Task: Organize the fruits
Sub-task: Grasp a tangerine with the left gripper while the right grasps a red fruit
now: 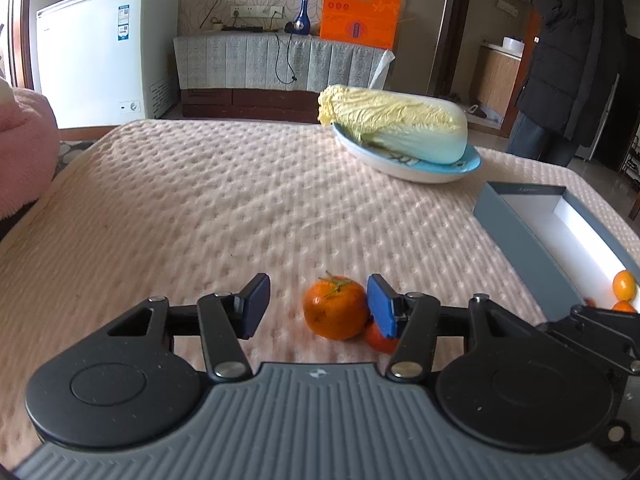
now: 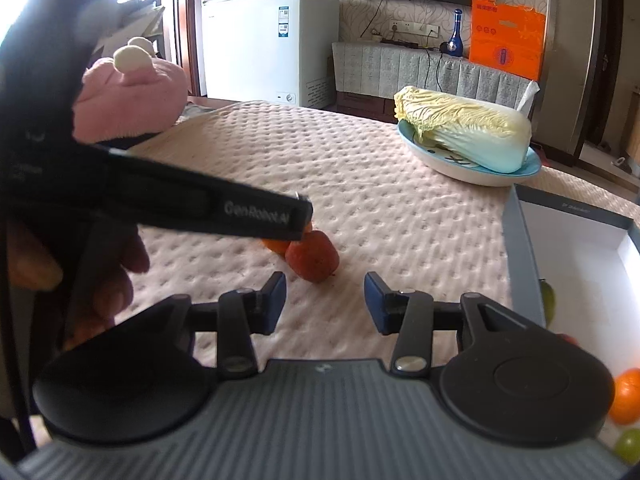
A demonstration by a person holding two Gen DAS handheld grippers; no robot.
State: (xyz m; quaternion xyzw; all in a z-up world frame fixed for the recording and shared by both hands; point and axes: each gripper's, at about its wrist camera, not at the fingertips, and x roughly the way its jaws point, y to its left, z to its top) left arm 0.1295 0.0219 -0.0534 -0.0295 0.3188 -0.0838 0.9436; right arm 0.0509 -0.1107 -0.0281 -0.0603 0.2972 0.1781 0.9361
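- Orange-skinned, with green stem leaves, a mandarin [image 1: 335, 307] sits on the quilted pink tabletop [image 1: 224, 200], between the pads of the left claw [image 1: 318, 306], nearer the right pad. Whether that pad touches it I cannot tell. The jaws stand apart and nothing is clamped.
- Just beside the mandarin, a red strawberry [image 2: 313, 257] lies on the cloth, its lower end partly hidden behind the left claw's right pad in the left wrist view.
- Ahead of the strawberry, the right claw [image 2: 325, 302] hovers with jaws apart and empty. My guess is that each claw is lined up on its own fruit.
- To the right, a grey box [image 1: 516, 216] with a white inside already holds kumquats [image 1: 624, 285], an orange [image 2: 627, 396] and green fruit [image 2: 629, 445], so it appears to be the collecting place.
- Farther back, a napa cabbage [image 1: 400, 120] rests on a blue plate [image 1: 460, 168], well apart from the fruit; as a vegetable it probably stays there.
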